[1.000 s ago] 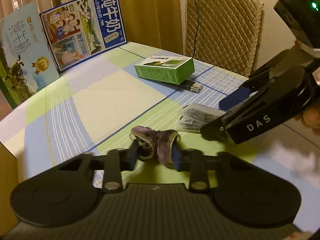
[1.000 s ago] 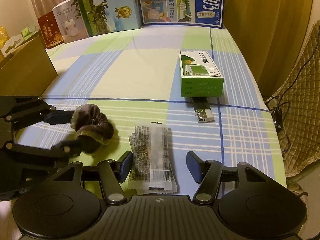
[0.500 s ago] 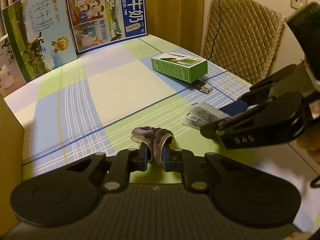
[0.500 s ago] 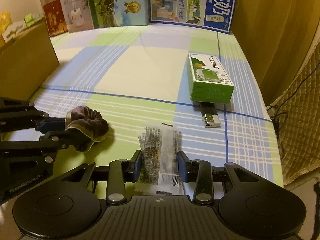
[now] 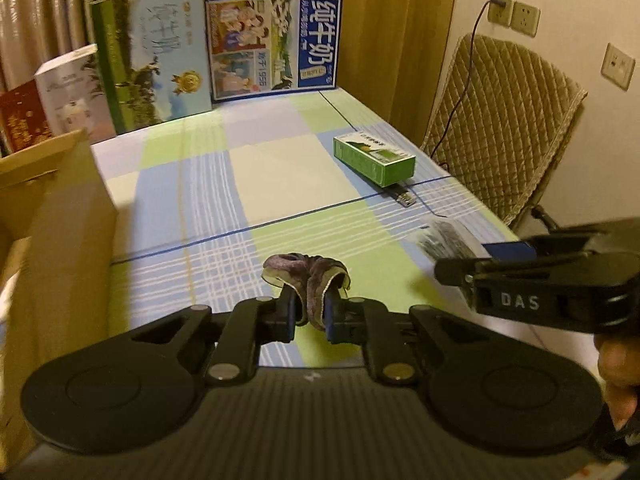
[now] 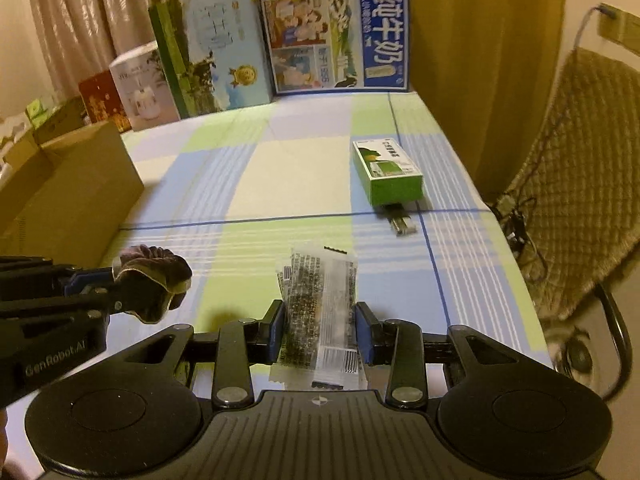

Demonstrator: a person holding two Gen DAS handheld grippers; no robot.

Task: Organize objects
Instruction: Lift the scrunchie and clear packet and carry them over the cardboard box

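My left gripper (image 5: pixel 308 314) is shut on a purple-brown velvet scrunchie (image 5: pixel 306 276) and holds it above the checked tablecloth; it also shows in the right wrist view (image 6: pixel 154 270). My right gripper (image 6: pixel 320 326) is shut on a clear snack packet with dark print (image 6: pixel 320 300), lifted off the cloth; the packet shows in the left wrist view (image 5: pixel 448 240). A green box (image 6: pixel 386 172) lies at the right with a lighter (image 6: pixel 402 222) against its near end.
An open cardboard box (image 5: pixel 44 216) stands at the table's left edge. Milk cartons and gift boxes (image 6: pixel 280 48) line the far edge. A quilted chair (image 5: pixel 508 120) stands beyond the right edge, with a cable and wall sockets behind.
Both grippers closed on their objects, left on the scrunchie, right on the packet, and lifted them off the cloth. Both views now sit higher and farther back.
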